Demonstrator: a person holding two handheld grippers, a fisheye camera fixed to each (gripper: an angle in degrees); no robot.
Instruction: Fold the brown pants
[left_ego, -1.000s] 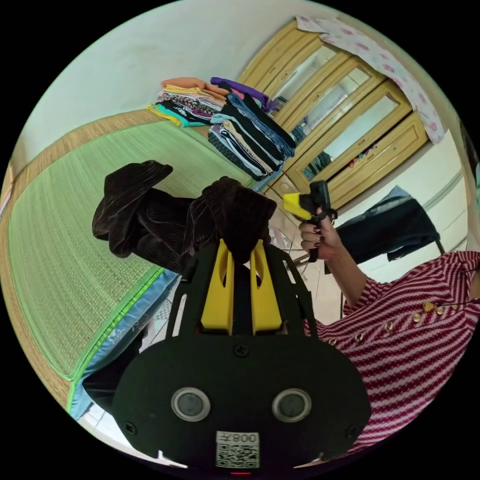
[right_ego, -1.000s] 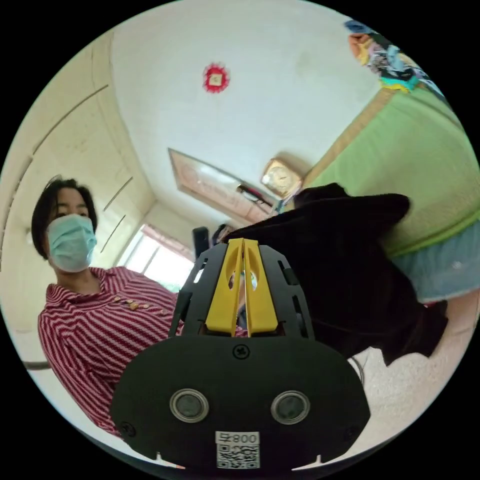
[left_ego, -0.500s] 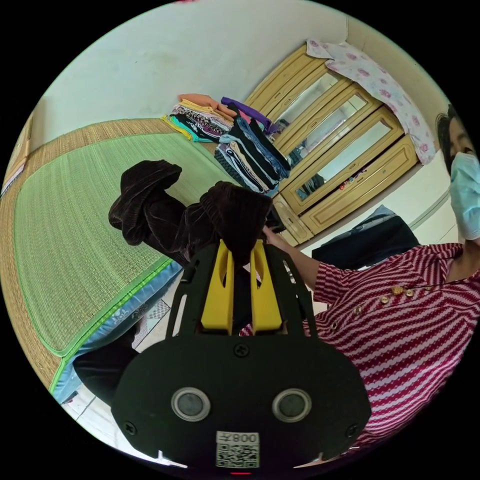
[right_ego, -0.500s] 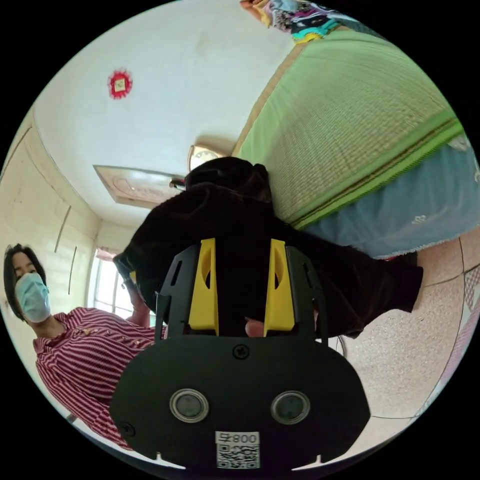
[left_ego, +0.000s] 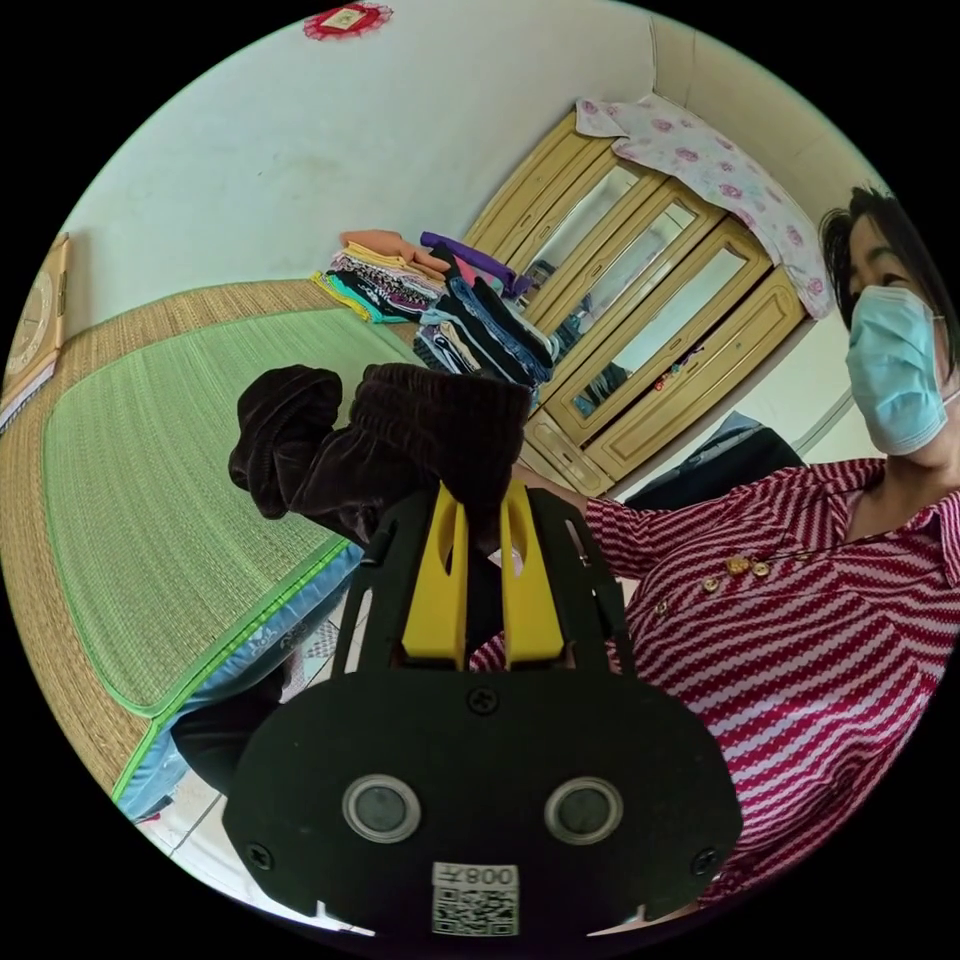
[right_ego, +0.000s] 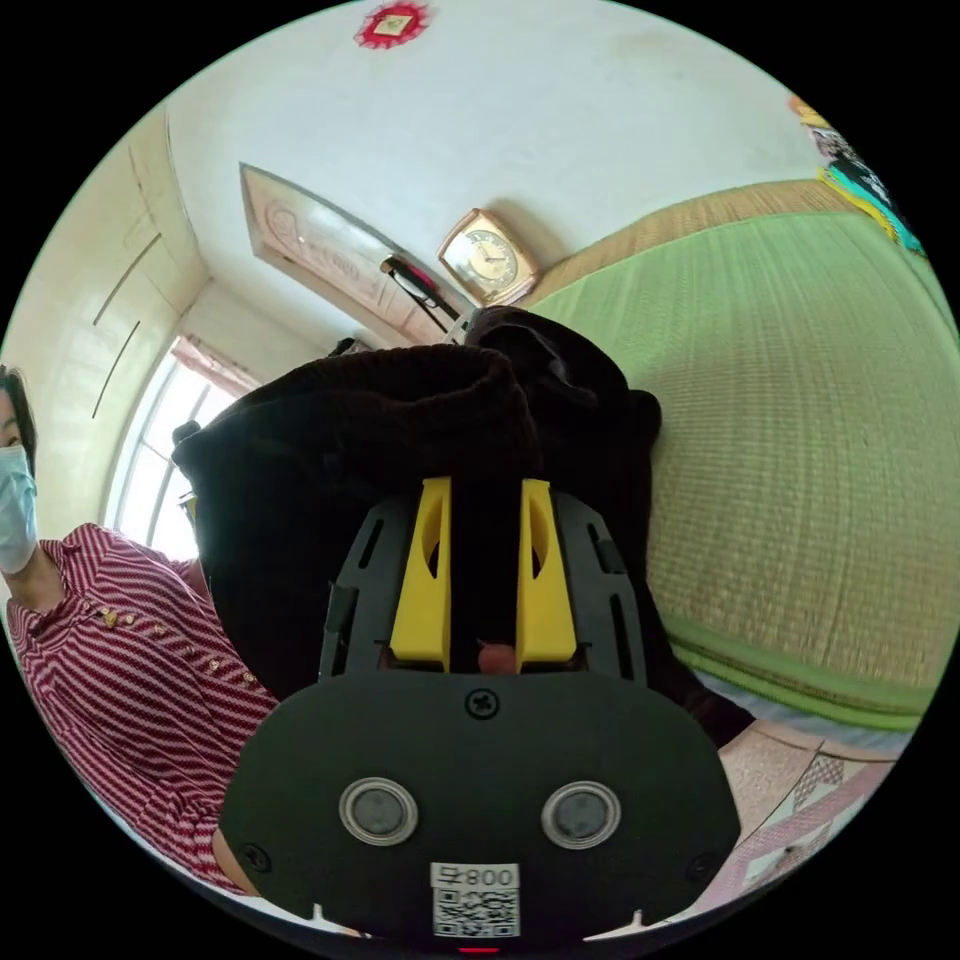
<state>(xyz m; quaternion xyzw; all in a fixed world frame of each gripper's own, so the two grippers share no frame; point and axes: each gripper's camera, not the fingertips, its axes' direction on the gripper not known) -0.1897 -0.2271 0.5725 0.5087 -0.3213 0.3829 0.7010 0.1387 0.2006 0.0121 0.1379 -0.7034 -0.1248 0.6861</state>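
Left gripper: yellow jaws set narrowly apart, a fold of the brown pants pinched between them. This grip is the same as half a second ago. The gathered waistband now spreads wider across the jaw tips; before, it sat as a rounder bunch.

Right gripper: jaws part open with dark fabric of the brown pants running down between them. The gap is narrower than half a second ago, when the jaws stood wide; a second ago they were pressed together and empty. Whether both jaws press on the cloth, cannot tell.

The pants hang in the air between the two grippers, off the bed edge, one bunched end lifted over the green mat.

Person in a red striped shirt stands close behind the pants, now nearer in the left gripper view than before.

Beyond: stacks of folded clothes at the mat's far end, beside a wooden cabinet with mirrored doors. In the right gripper view, a clock leans at the wall past the mat.
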